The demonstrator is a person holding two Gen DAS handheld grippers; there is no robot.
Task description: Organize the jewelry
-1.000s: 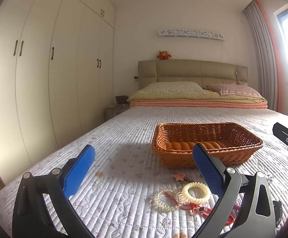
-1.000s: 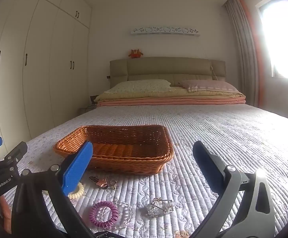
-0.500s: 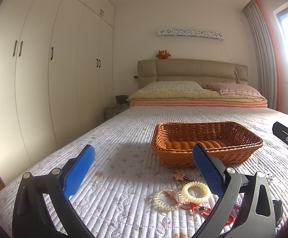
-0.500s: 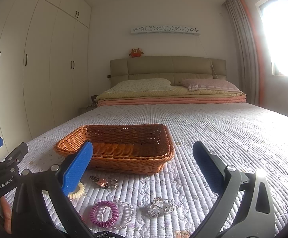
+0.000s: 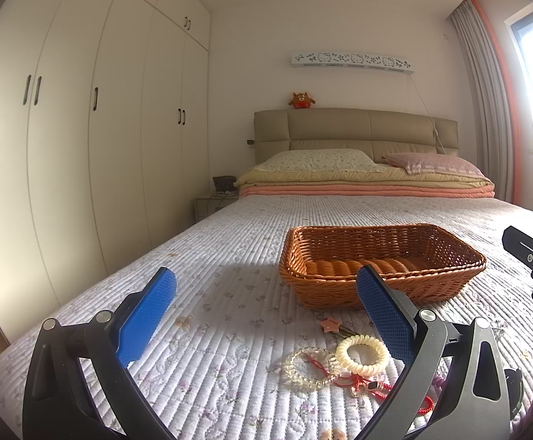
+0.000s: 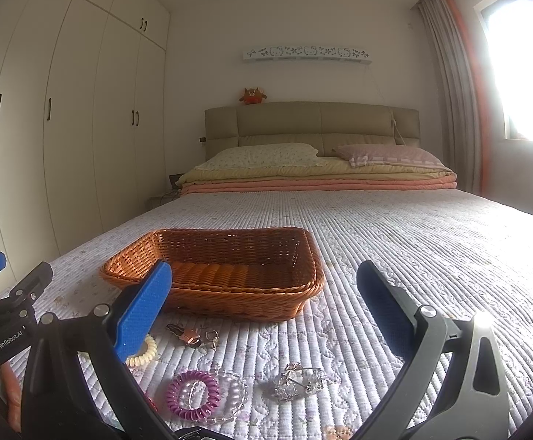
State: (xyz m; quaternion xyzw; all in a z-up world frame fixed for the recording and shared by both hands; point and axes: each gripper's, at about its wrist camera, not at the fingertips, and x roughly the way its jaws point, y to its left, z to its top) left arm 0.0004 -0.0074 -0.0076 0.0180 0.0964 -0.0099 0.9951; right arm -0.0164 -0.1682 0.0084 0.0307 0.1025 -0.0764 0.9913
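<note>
From the left wrist camera, the left gripper (image 5: 266, 306) is hovering over the quilted bed (image 5: 230, 256) with its blue-padded jaws spread wide and nothing between them. The wicker basket (image 5: 380, 267) is sitting on the quilt ahead, toward the foot edge of the bed. Just in front of it a pink star clip (image 5: 330, 324), a cream coil hair tie (image 5: 361, 354), a clear beaded bracelet (image 5: 308, 368) and a red cord bracelet (image 5: 372, 388) are lying close together, some touching.

From the right wrist camera, the right gripper (image 6: 264, 302) is likewise hanging over the quilt, jaws wide apart and gripping nothing. The basket (image 6: 215, 271) is resting to its left front. Nearer the foot edge a purple coil hair tie (image 6: 193, 394) is lying against a clear bead strand (image 6: 235, 392), with a crystal ornament (image 6: 297, 381) just beside them and small clips (image 6: 193, 335) near the basket's front wall.
</note>
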